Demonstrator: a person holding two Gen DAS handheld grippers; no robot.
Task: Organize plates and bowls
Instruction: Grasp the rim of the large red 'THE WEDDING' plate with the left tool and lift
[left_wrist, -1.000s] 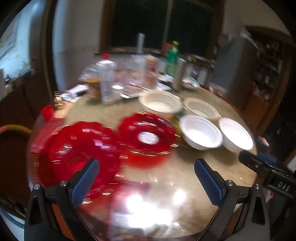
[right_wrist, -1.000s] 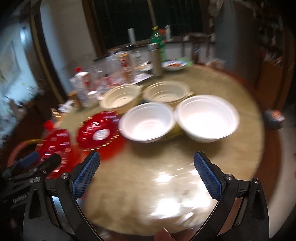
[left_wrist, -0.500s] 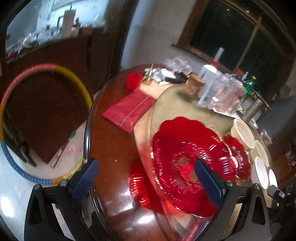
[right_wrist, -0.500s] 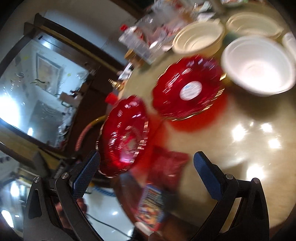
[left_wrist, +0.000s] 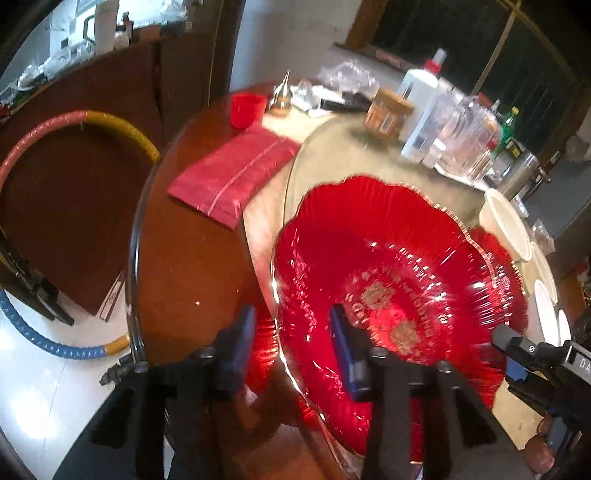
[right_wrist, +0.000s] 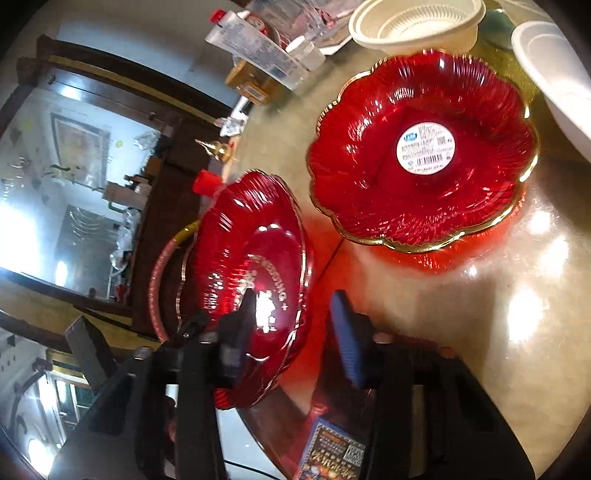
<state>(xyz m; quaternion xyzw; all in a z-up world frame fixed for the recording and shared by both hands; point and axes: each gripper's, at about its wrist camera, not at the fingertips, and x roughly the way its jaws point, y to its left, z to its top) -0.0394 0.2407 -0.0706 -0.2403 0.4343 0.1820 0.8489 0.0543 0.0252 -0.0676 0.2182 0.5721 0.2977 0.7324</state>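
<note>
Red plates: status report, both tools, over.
Left tool and right tool both straddle lettered red plate rim, closure unclear. Stickered red plate rests on table. Nothing blocking.

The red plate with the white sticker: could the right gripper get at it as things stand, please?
Probably not directly: the right gripper straddles the rim of the lettered red plate. The sticker plate itself lies uncovered beyond it, with bare table between.

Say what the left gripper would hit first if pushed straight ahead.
The left gripper already straddles the near rim of the red plate; straight on, that rim likely meets it first. Depth is unclear.
</note>
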